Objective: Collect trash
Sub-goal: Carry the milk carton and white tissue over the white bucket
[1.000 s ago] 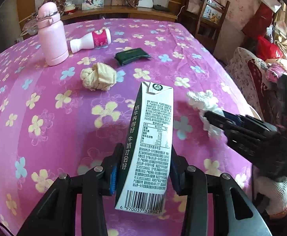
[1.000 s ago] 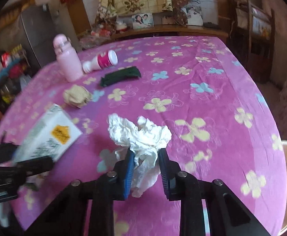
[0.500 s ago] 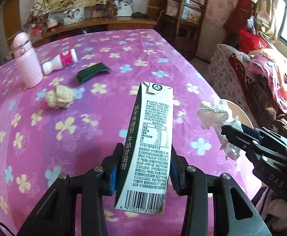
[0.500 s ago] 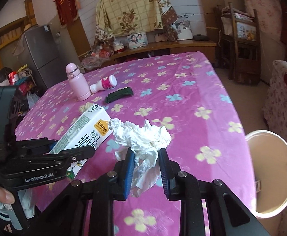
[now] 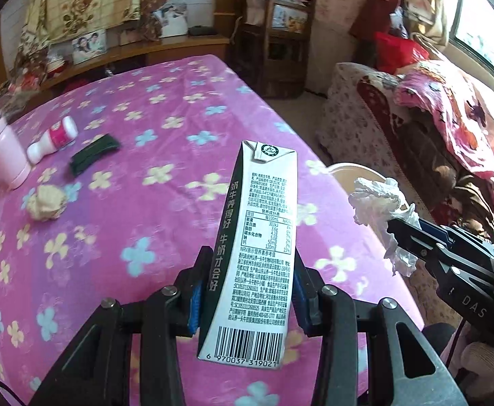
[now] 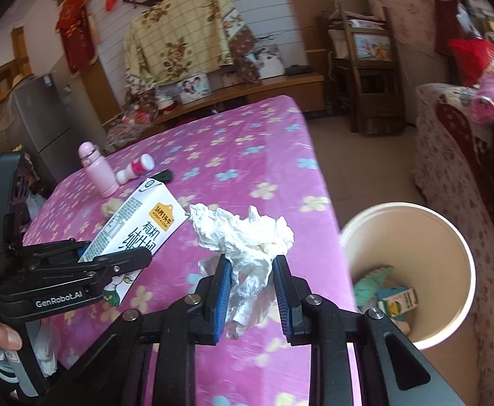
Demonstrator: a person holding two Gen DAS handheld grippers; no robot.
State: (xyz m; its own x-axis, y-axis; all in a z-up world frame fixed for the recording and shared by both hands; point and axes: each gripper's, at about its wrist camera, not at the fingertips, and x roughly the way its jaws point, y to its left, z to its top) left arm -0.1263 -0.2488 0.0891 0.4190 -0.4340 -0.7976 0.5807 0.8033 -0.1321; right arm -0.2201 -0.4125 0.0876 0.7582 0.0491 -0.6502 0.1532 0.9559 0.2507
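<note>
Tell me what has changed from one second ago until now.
Both tongs swung away from the table's middle toward its edge, and the bin came into view. Unchanged: left tongs hold the carton, right tongs hold the tissue; the other items lie on the table as before.

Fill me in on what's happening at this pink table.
A person is clearing trash with two handheld grippers. The left gripper is clamped on a milk carton, and the right gripper is shut on a crumpled white tissue. Both are held up near the table edge, beside a cream bin on the floor that already has some trash in it. A beige paper wad still lies on the table.
</note>
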